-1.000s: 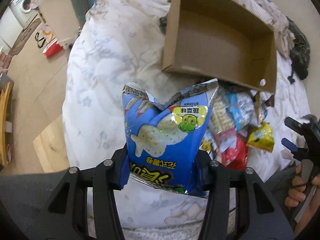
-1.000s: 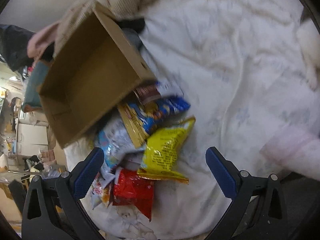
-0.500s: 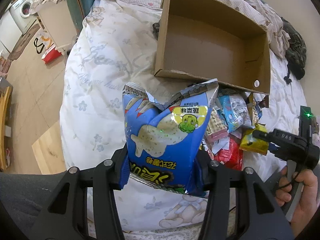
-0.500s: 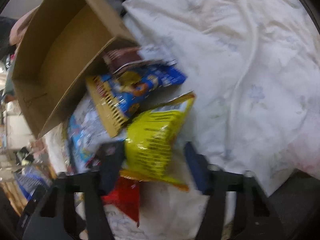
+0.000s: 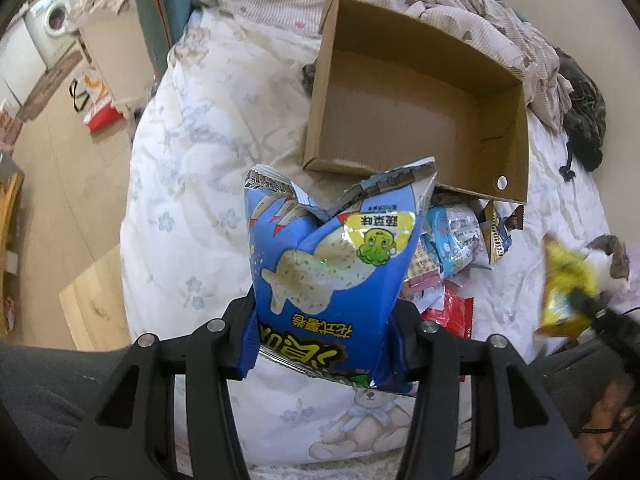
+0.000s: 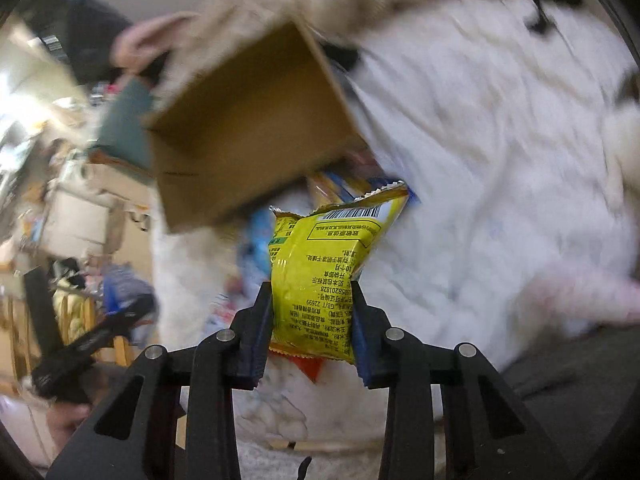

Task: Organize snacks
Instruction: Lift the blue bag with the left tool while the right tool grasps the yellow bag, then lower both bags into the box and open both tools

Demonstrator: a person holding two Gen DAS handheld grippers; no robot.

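My left gripper [image 5: 322, 344] is shut on a blue snack bag [image 5: 328, 264] and holds it upright above the bed, in front of an empty cardboard box [image 5: 404, 108]. My right gripper [image 6: 311, 322] is shut on a yellow snack bag [image 6: 320, 264], lifted off the bed; the bag also shows blurred at the right of the left wrist view [image 5: 564, 292]. The box appears in the right wrist view [image 6: 248, 132], blurred. A pile of snack packets [image 5: 452, 248] lies just below the box's near wall.
The bed has a white flowered duvet [image 5: 192, 184]. A crumpled blanket [image 5: 472, 4] lies behind the box. A cat [image 5: 612, 260] sits at the bed's right edge. The floor with a red bag [image 5: 100, 116] lies to the left.
My right gripper has shut on the yellow bag and lifted it off the pile. My left gripper keeps holding the blue bag; the view has drifted slightly.
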